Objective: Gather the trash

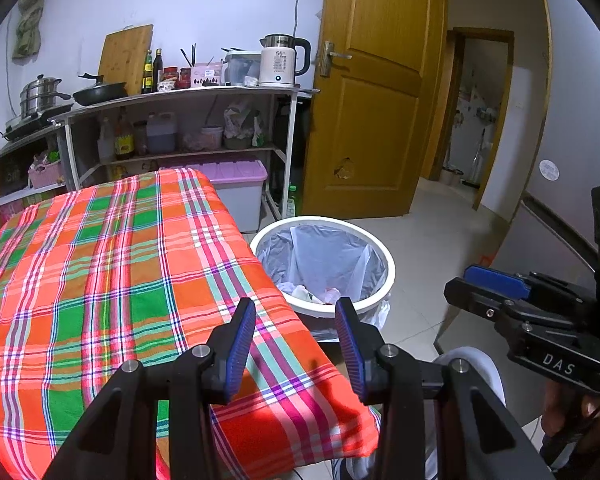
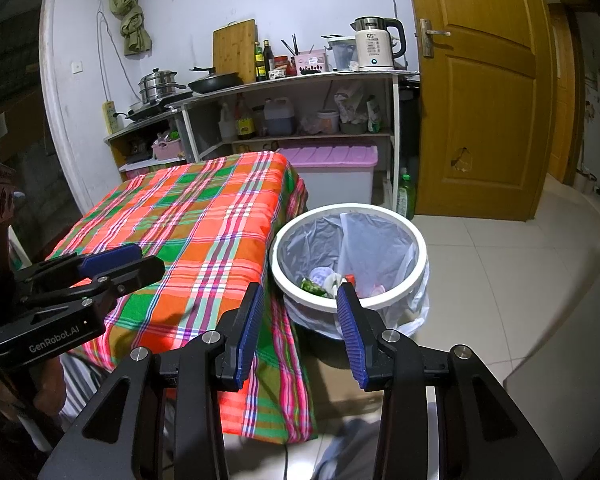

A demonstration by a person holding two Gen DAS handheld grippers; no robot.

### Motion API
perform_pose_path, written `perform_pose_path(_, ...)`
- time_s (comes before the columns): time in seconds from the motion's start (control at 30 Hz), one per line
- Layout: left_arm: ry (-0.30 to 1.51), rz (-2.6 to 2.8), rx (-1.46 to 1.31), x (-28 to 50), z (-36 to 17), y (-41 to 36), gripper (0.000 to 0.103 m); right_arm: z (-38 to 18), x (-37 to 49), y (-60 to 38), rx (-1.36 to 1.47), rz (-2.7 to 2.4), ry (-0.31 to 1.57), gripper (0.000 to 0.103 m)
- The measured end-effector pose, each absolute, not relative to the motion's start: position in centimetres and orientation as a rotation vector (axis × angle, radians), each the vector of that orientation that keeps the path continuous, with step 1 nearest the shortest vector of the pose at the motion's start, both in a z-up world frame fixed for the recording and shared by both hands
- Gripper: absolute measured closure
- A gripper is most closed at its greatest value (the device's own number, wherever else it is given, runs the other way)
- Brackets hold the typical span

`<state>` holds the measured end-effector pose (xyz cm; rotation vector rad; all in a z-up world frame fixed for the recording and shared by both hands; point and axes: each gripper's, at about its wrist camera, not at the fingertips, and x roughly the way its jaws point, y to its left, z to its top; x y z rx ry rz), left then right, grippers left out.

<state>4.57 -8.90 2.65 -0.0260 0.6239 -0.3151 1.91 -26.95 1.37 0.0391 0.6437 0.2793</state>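
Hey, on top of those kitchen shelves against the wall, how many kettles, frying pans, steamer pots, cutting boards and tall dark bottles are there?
Electric kettle: 1
Frying pan: 1
Steamer pot: 1
Bamboo cutting board: 1
Tall dark bottles: 2
Total: 6

Sitting in view are one bin [image 2: 400,300], one table [image 2: 204,216], one kettle [image 2: 374,46], one pan [image 2: 216,82], one cutting board [image 2: 236,46], and two grippers, left [image 1: 296,316] and right [image 2: 300,300].
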Motion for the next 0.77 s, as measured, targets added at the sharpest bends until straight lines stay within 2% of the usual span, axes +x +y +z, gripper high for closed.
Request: perform_pose_path(0.77, 0.621, -0.308, 0.002, 4.49, 2.18, -9.45, 0.062, 0.8, 2.05, -27.27, 0.038, 0.278, 0.651, 0.064)
